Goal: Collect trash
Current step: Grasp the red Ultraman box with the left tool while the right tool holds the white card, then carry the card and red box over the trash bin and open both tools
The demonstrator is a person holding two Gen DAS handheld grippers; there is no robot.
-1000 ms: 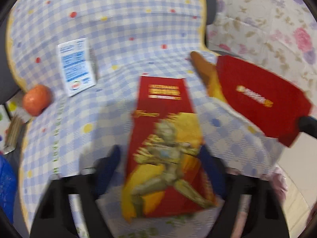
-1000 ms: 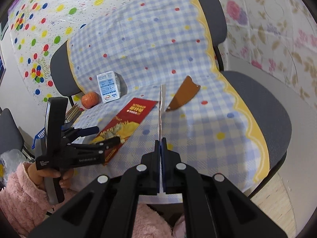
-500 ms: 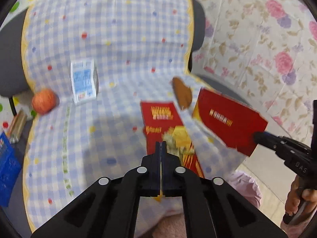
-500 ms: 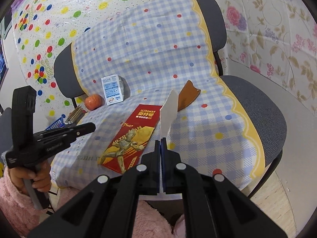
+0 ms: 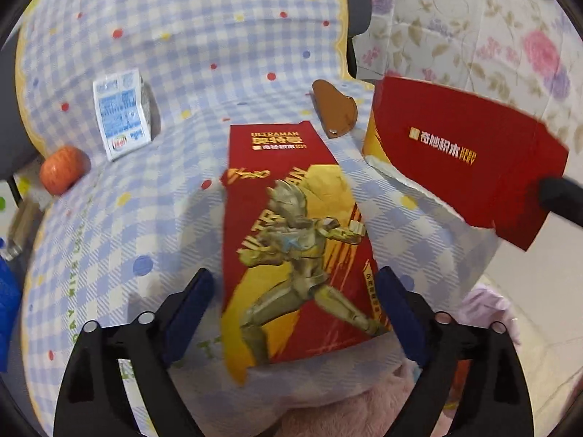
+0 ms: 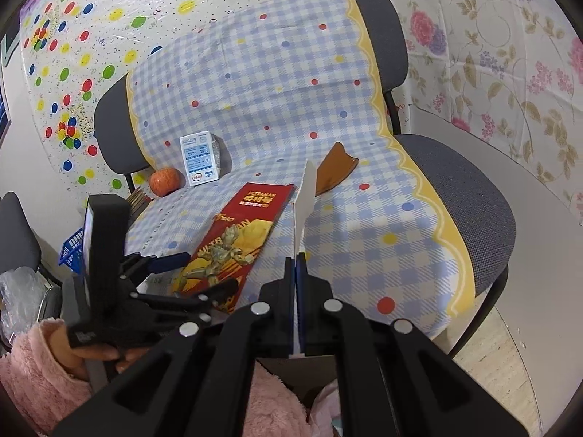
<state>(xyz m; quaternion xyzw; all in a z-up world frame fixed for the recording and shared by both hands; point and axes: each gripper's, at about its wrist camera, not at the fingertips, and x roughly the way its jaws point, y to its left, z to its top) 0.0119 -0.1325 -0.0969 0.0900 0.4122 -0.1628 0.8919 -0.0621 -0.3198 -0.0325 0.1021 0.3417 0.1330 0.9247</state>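
A red Ultraman cardboard sheet lies flat on the checkered chair cover, also in the right wrist view. My left gripper is open, its blue pads on either side of the sheet's near end. My right gripper is shut on a second red cardboard piece, held in the air right of the sheet; the right wrist view shows it edge-on as a white strip. A white and blue milk carton and a brown wrapper piece lie farther back.
An orange fruit sits at the seat's left edge next to the carton. A blue basket stands on the floor at the left. The grey chair seat edge and floral wall are to the right. Pink fleece sleeves are below both grippers.
My left gripper was shut and farther back half a second ago; it has opened and come down around the Ultraman sheet's near end. My right gripper still holds its cardboard piece.
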